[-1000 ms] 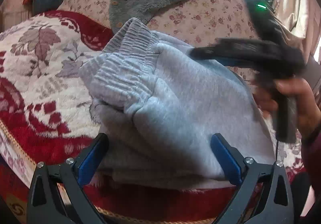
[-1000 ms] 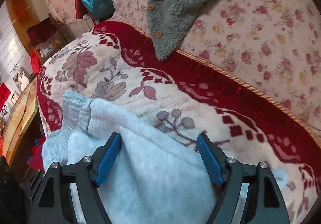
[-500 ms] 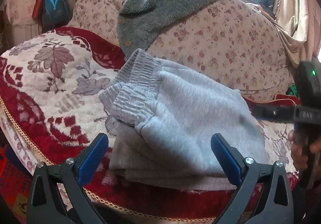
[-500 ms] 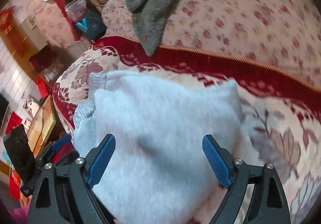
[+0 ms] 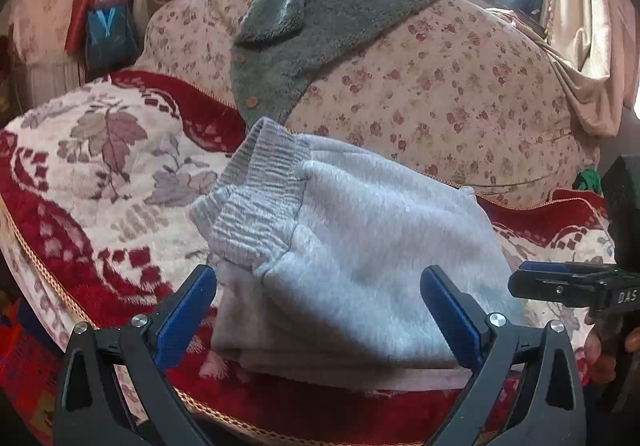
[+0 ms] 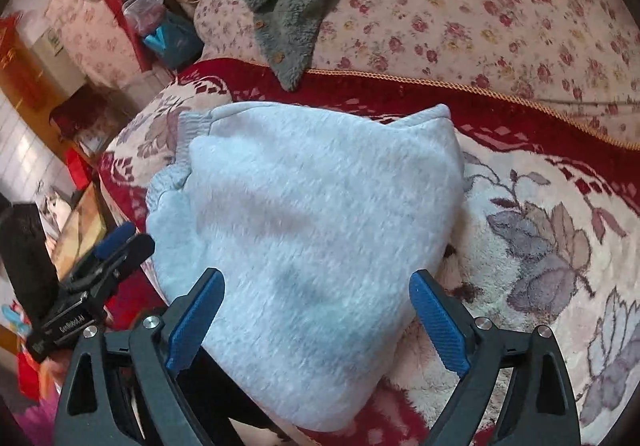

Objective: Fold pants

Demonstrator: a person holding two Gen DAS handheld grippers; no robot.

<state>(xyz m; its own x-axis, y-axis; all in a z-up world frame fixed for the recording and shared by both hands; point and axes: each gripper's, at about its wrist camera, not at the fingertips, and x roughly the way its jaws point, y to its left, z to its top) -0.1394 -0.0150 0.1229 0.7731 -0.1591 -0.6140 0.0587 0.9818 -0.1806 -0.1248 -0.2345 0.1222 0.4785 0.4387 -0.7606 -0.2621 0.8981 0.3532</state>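
Observation:
The grey sweatpants (image 5: pixel 360 246) lie folded in a compact stack on the red and cream sofa blanket (image 5: pixel 100 174), ribbed waistband to the left. They also show in the right wrist view (image 6: pixel 312 206). My left gripper (image 5: pixel 316 310) is open and empty, hovering just in front of the stack. My right gripper (image 6: pixel 316 310) is open and empty, above the stack's near edge. The right gripper also shows at the right edge of the left wrist view (image 5: pixel 576 286), and the left gripper at the left of the right wrist view (image 6: pixel 120 242).
A grey fleece jacket (image 5: pixel 320 26) hangs over the floral sofa back (image 5: pixel 460 86). Bags and red items (image 5: pixel 108 30) sit at the sofa's left end. The blanket's corded front edge (image 5: pixel 240 422) runs just below the pants. A wooden table (image 6: pixel 80 222) stands beyond the seat.
Both grippers have pulled back from the folded pants. The right gripper has moved off the top of the stack toward the right, and the pants lie still.

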